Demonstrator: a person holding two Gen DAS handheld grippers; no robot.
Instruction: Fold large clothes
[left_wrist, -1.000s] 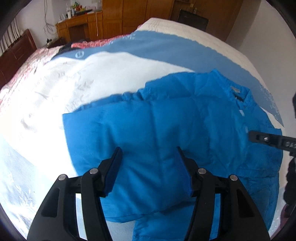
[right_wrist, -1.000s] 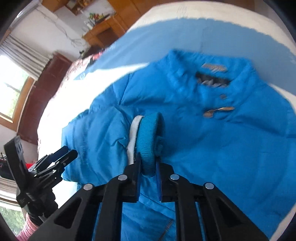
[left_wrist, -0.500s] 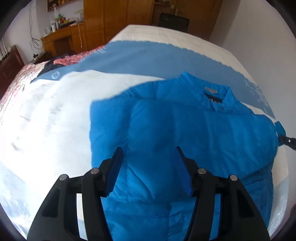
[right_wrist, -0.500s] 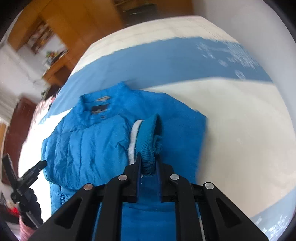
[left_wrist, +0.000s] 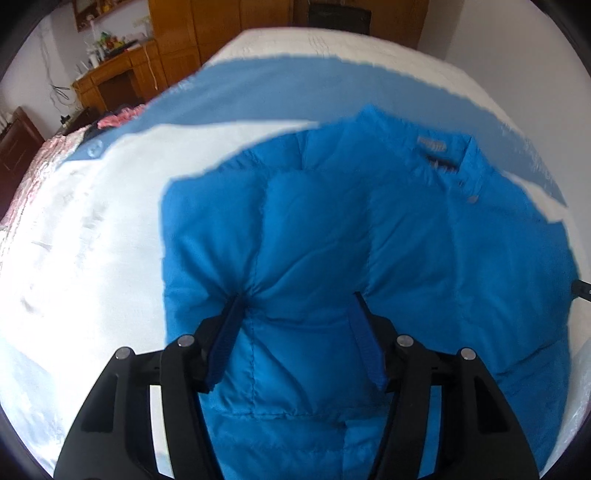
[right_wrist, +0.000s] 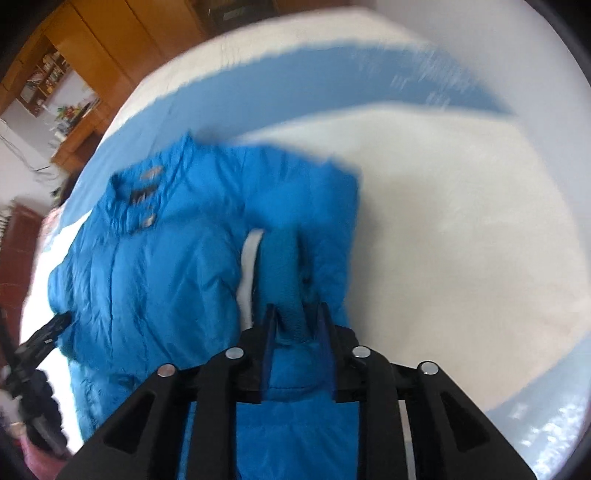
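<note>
The jacket (left_wrist: 369, 240), a blue padded one, lay flat on the bed (left_wrist: 92, 240), front up, with its collar (left_wrist: 447, 147) pointing away toward the wooden wardrobe (left_wrist: 221, 33). It rested mostly on the white part of the bedcover, and only the collar end reached the blue band behind it.

The left gripper (left_wrist: 297, 308) stood half spread, with both tips pushed down into the padding near the jacket's left edge. The cloth made small wrinkles around the left tip, so I judged that this tool was pressing there to keep the body from sliding, not pinching anything. A soft, slippery jacket moves easily when one sleeve is pulled, and that explains this position.

The right gripper (right_wrist: 297, 310) had the sleeve cuff (right_wrist: 280, 266) between its fingers, the knitted end standing up with a white lining beside it. Its jaws were opening at this moment. The cuff was between them, but a small gap showed on the right side, so the pads seemed not to squeeze it anymore. The picture was blurred there, so I say this with some caution.

The cuff was over the right side of the jacket's body, near its edge, so the sleeve seemed to be laid inward across the front. That is the usual reason to let go at such a place: the sleeve fold on this side looked nearly finished, while the fold of the body itself was not yet begun.
</note>
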